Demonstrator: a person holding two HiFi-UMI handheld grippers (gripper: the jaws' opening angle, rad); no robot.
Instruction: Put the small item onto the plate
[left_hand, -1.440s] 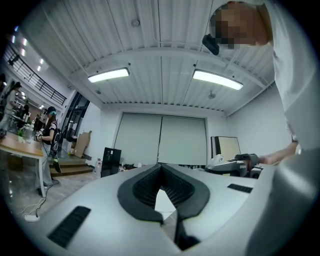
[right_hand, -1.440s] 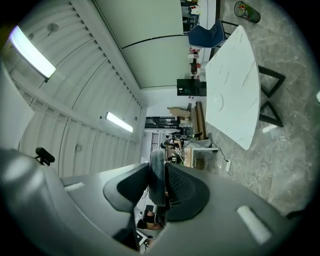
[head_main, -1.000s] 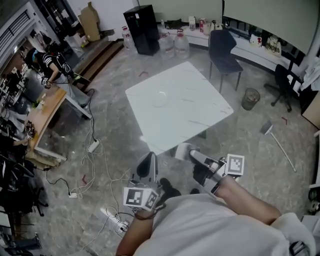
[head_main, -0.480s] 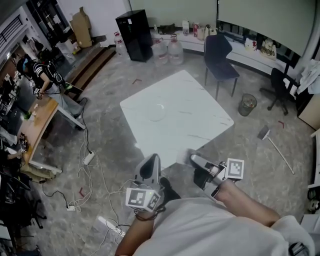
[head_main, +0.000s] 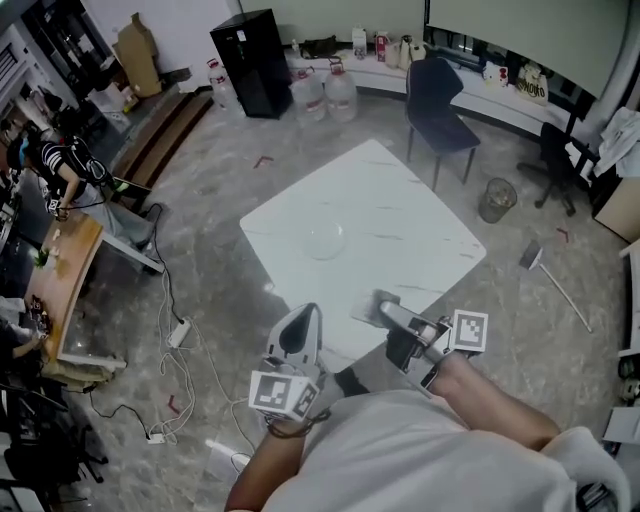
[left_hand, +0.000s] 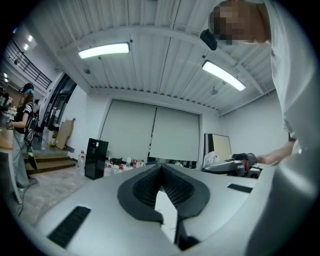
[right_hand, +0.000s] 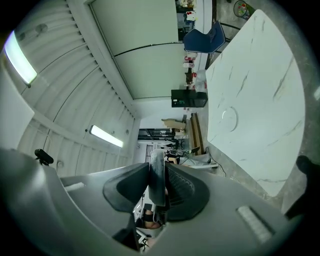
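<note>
My right hand-held gripper (head_main: 385, 310) is clamped on the item (right_hand: 157, 180), my left hand-held gripper (left_hand: 160, 172) closed and empty; the clear plate (head_main: 323, 240) is faint, so I may release onto bare counter (head_main: 425, 225).

blue chair (head_main: 436, 96) beyond white table (head_main: 425, 240) | bin (head_main: 497, 199) on floor | black cabinet (head_main: 248, 62) at wall

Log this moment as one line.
right gripper: shut on flat grey item | left gripper: shut, empty | glass plate: bare, on white table
</note>
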